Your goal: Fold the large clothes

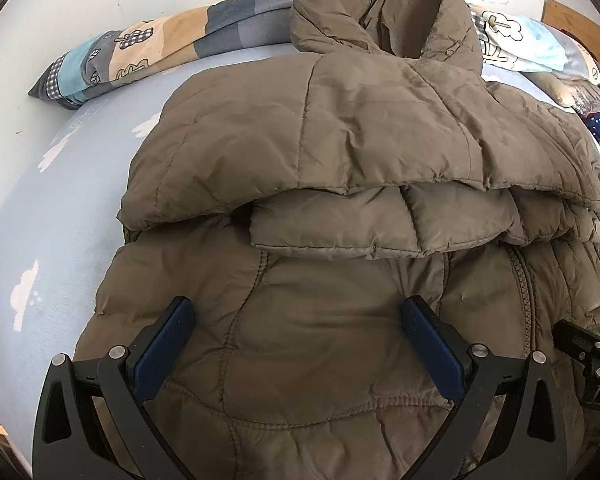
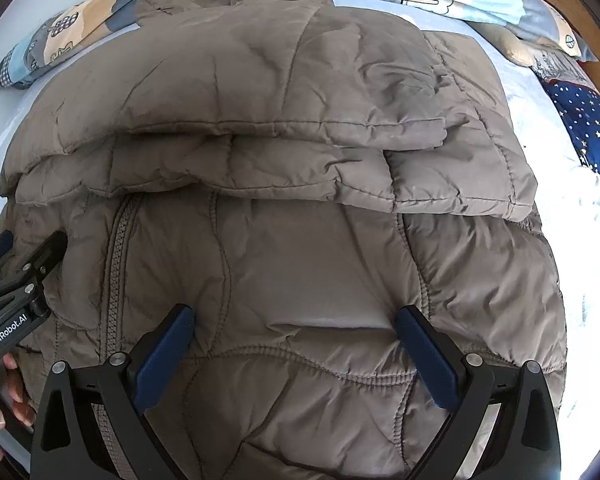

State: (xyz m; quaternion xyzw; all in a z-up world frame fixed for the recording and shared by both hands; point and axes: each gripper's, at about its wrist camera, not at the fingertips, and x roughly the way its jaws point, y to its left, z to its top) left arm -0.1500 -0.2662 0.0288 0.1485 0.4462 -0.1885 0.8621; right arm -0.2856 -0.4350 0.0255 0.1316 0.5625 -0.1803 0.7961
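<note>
Right wrist view: the right gripper tilts steeply down, jaws spread wide and empty over the quilted lower panel. Beside it, the left gripper gapes equally wide, apparently just above the fabric. Between them, the olive puffer jacket lies on the pale blue bedsheet, sleeves folded across its chest, hood toward the pillows.
</note>
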